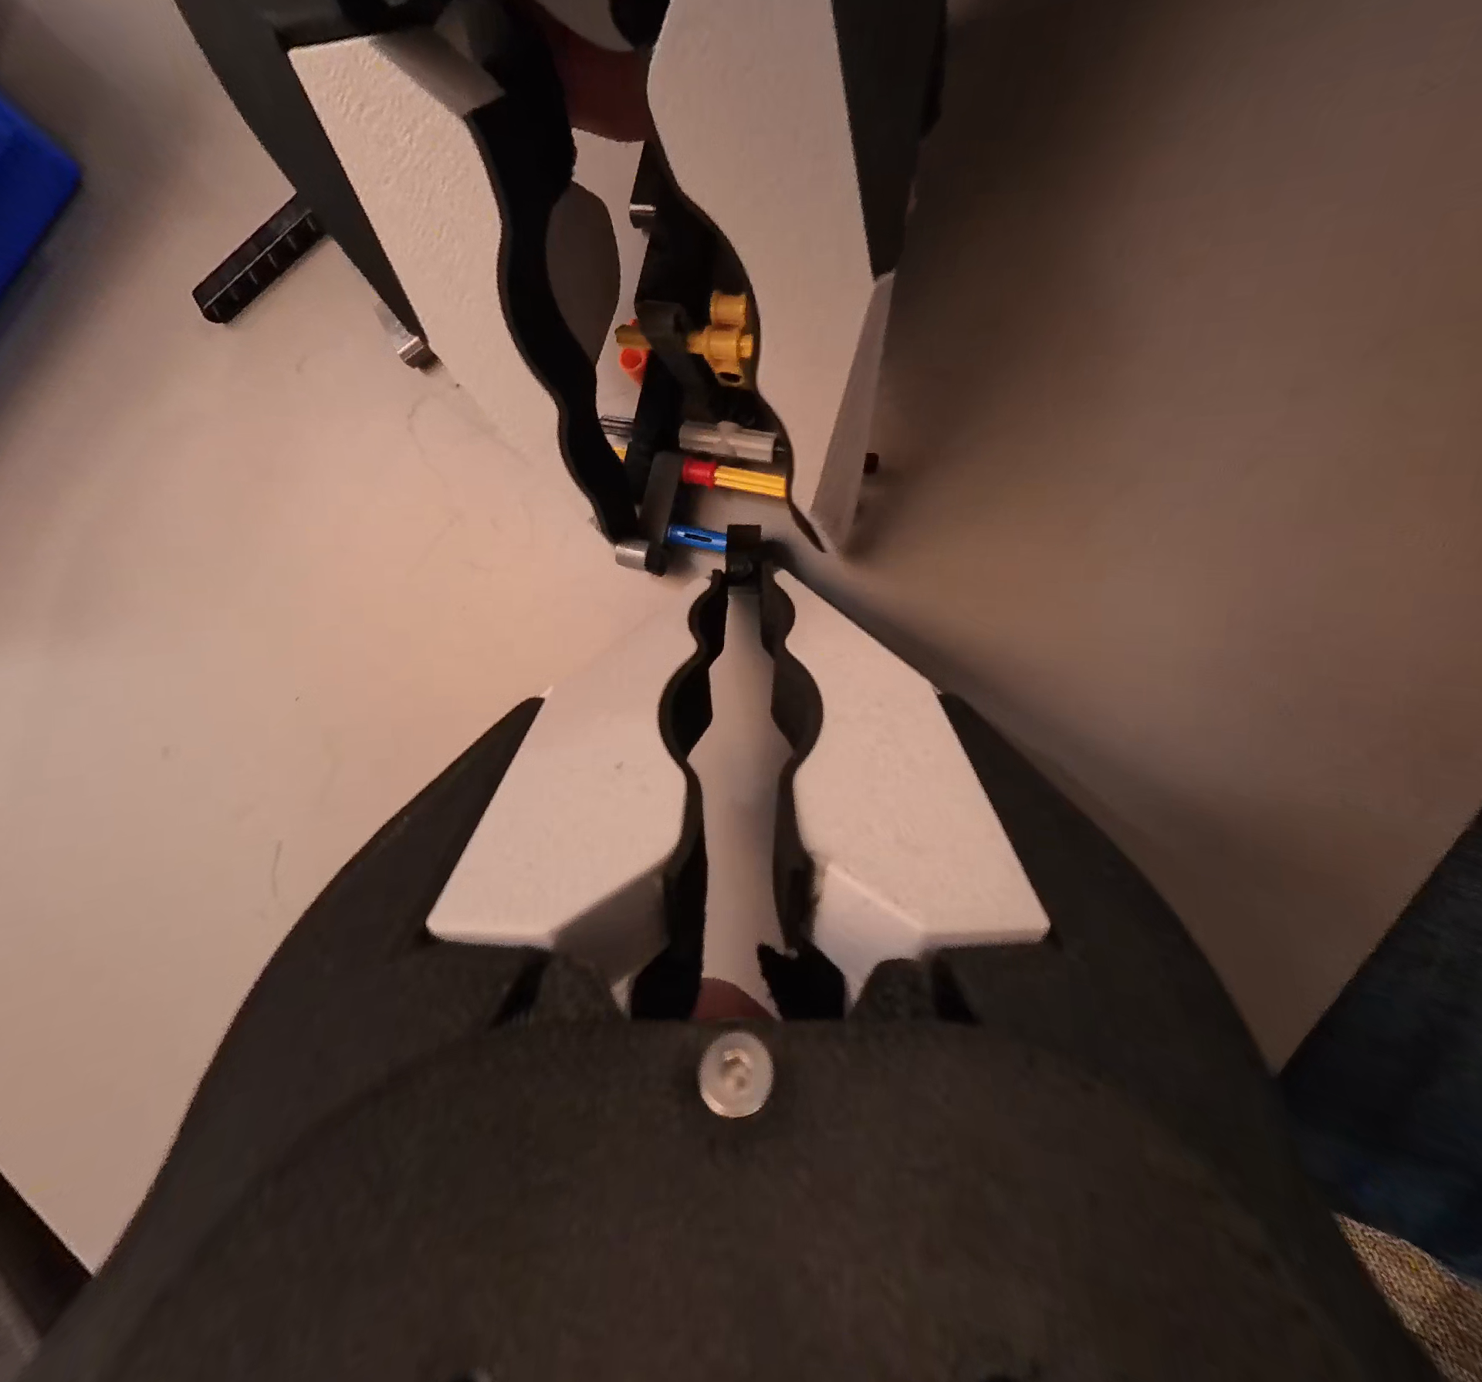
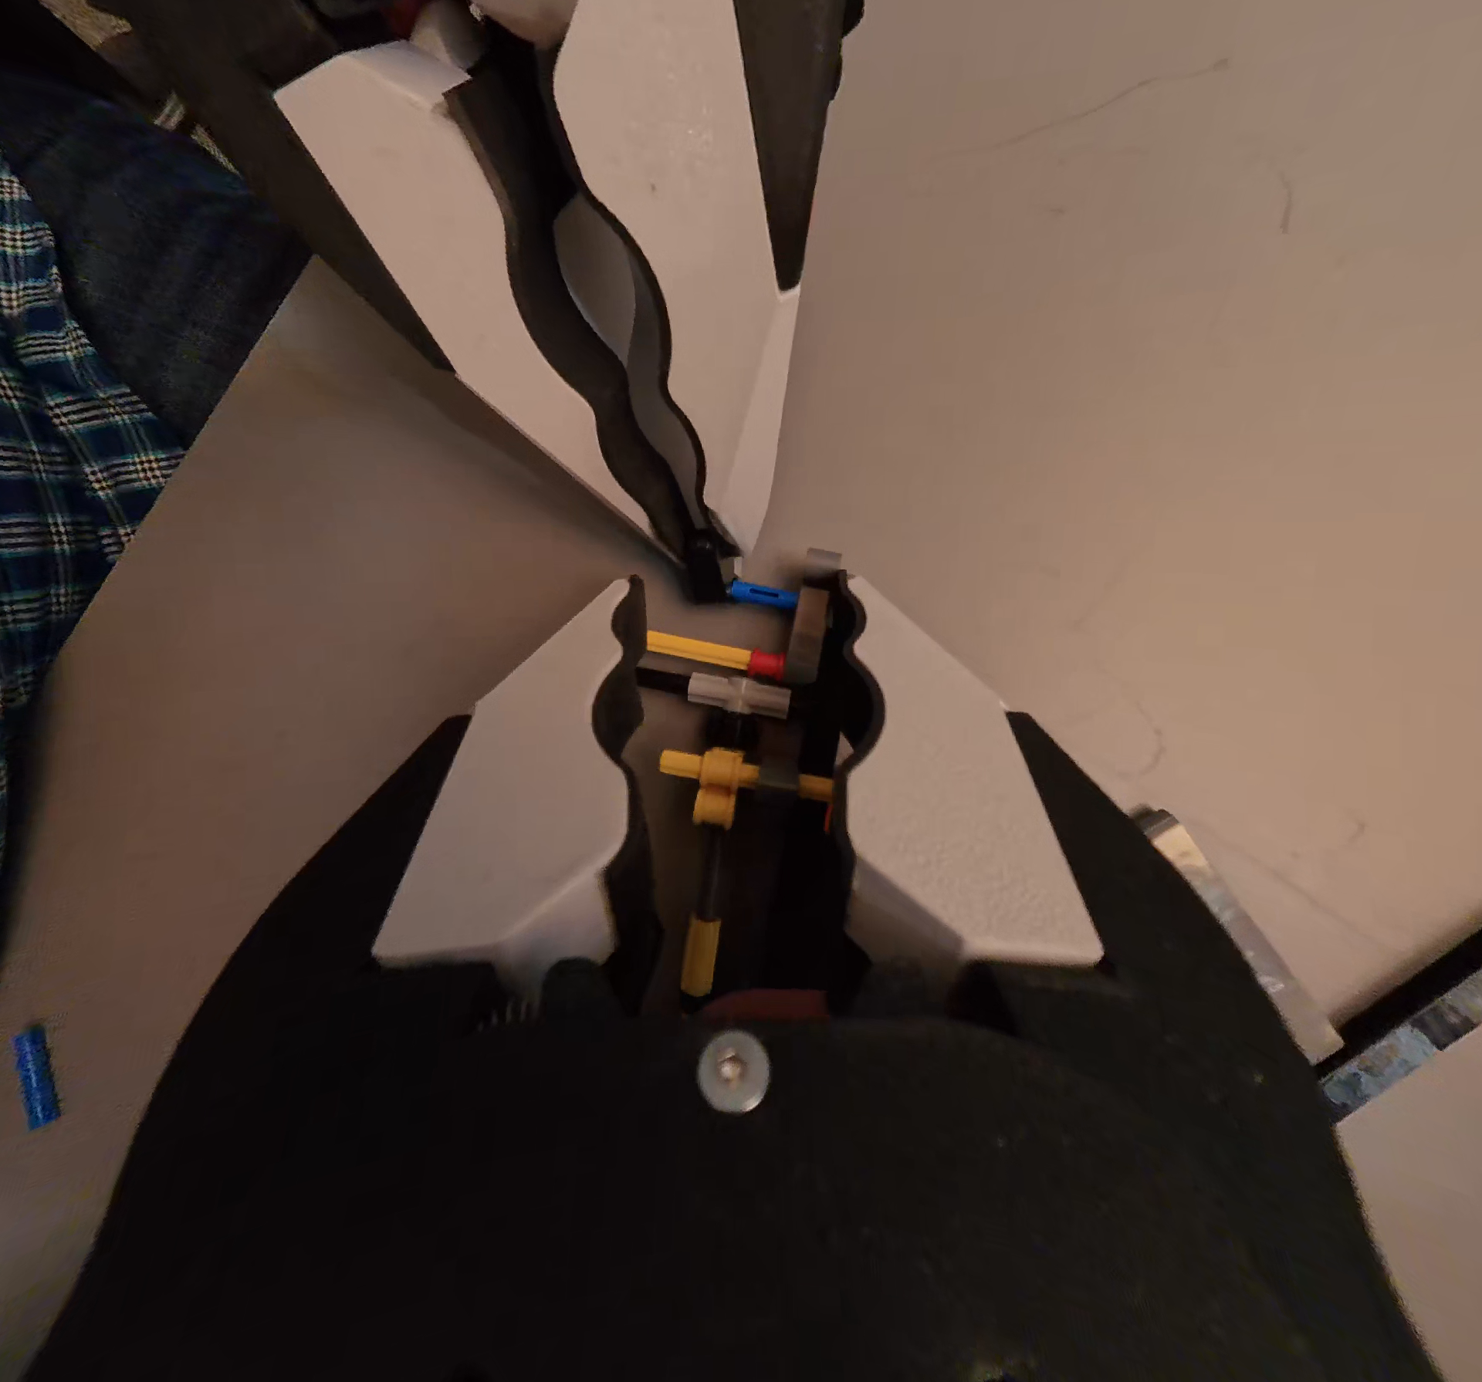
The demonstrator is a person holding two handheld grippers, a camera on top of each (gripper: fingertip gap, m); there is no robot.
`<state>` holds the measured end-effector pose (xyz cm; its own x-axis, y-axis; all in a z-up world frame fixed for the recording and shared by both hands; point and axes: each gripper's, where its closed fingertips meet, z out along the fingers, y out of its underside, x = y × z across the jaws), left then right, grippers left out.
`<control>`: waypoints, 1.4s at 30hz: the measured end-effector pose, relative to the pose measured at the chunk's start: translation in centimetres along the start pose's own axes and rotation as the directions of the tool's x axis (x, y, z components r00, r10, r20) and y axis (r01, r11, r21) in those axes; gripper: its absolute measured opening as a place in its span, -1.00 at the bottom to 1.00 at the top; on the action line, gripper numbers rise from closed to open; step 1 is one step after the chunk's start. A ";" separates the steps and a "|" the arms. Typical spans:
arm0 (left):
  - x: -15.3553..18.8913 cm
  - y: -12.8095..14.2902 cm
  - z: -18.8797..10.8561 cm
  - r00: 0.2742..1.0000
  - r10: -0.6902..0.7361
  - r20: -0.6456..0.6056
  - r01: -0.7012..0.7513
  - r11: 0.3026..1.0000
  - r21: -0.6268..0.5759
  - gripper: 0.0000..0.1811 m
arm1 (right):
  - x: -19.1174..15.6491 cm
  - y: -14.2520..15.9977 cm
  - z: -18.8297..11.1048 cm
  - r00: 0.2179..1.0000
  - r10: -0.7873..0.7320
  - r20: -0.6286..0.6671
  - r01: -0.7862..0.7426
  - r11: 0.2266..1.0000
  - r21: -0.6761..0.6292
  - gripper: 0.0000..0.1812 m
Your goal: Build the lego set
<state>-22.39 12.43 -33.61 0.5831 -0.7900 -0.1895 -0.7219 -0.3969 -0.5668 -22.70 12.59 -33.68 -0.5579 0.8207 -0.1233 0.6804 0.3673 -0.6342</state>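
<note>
A small lego assembly (image 2: pixel 742 702) of black beams, yellow and grey connectors, a red bush, a yellow axle and a blue pin (image 2: pixel 758 591) sits between the fingers of my right gripper (image 2: pixel 738 590), which is shut on it above the white table (image 2: pixel 1123 301). My left gripper (image 1: pixel 742 578) is shut on a small black piece (image 1: pixel 742 546) and holds it against the free end of the blue pin (image 1: pixel 696 538). In the left wrist view the right gripper (image 1: pixel 706 534) comes in from the top with the assembly (image 1: pixel 706 413). The left gripper's tips also show in the right wrist view (image 2: pixel 706 554).
A long black beam (image 1: pixel 257 269) and a small grey piece (image 1: pixel 417 351) lie on the table at the left. A blue bin (image 1: pixel 32 197) stands at the far left edge. A blue piece (image 2: pixel 36 1075) lies near the table's edge, with plaid cloth (image 2: pixel 56 462) beyond it. Both grippers' tips are close together, under 4 cm apart.
</note>
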 end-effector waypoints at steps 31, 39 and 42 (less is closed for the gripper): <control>-0.2 -0.1 0.2 0.984 0.102 -0.147 -0.095 0.994 0.053 -0.93 | 0.7 0.2 0.0 0.998 0.008 -0.057 -0.009 1.000 -0.011 -0.66; -0.2 -0.2 0.3 0.987 0.126 -0.098 -0.121 0.991 0.053 -0.93 | 0.7 0.2 0.0 0.998 0.006 -0.063 -0.007 1.000 -0.017 -0.66; -0.4 -0.2 0.4 0.987 0.080 -0.138 -0.072 0.995 0.063 -0.93 | 0.9 0.3 -0.1 0.997 0.018 -0.074 -0.019 1.000 -0.014 -0.66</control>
<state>-22.29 13.00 -33.70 0.4660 -0.8764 -0.1216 -0.7372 -0.3086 -0.6011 -22.95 13.51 -33.91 -0.5093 0.8570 -0.0780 0.6976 0.3580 -0.6207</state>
